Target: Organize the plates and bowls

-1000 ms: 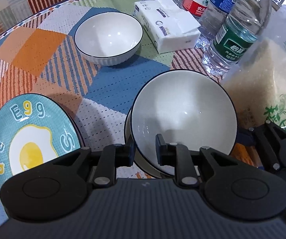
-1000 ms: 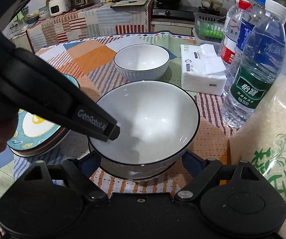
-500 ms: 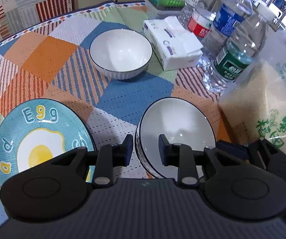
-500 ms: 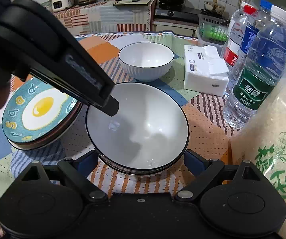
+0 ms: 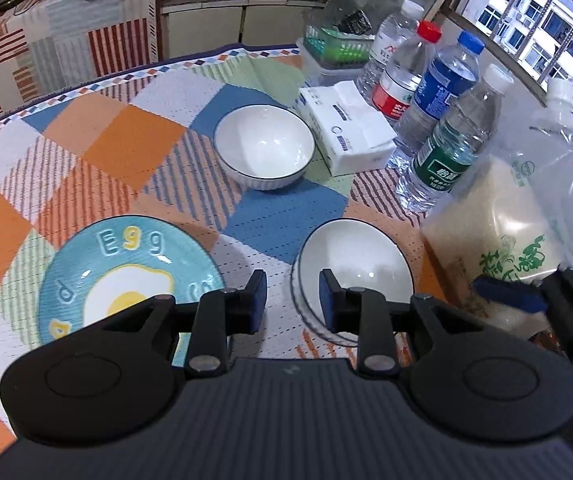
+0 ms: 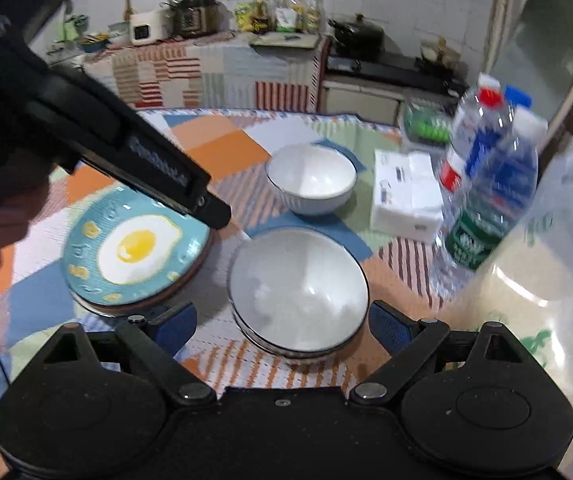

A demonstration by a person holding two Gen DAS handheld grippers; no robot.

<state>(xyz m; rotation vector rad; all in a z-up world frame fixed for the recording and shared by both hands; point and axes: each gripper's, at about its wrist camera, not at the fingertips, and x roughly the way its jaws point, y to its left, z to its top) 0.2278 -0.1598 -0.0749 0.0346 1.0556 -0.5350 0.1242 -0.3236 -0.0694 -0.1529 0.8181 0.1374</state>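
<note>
Kitchen, tabletop (image 5: 134, 136) under a patchwork cloth; water bottles (image 5: 452, 148), a tissue pack (image 5: 346, 136) and a rice bag (image 5: 498, 236) along the right side.

Change: a second ago my left fingers (image 5: 292, 300) pinched the rim of the near bowl (image 5: 352, 268); now they are parted, clear of it and lifted. The bowl sits nested in the stack, so that placement looks finished.

My right fingers (image 6: 282, 320) are spread wide, empty, either side of the stack and drawn back.

Far bowl (image 5: 264, 146) stands alone beside the tissue pack, probably next. Egg plate (image 5: 126, 280) lies left of the stack.
</note>
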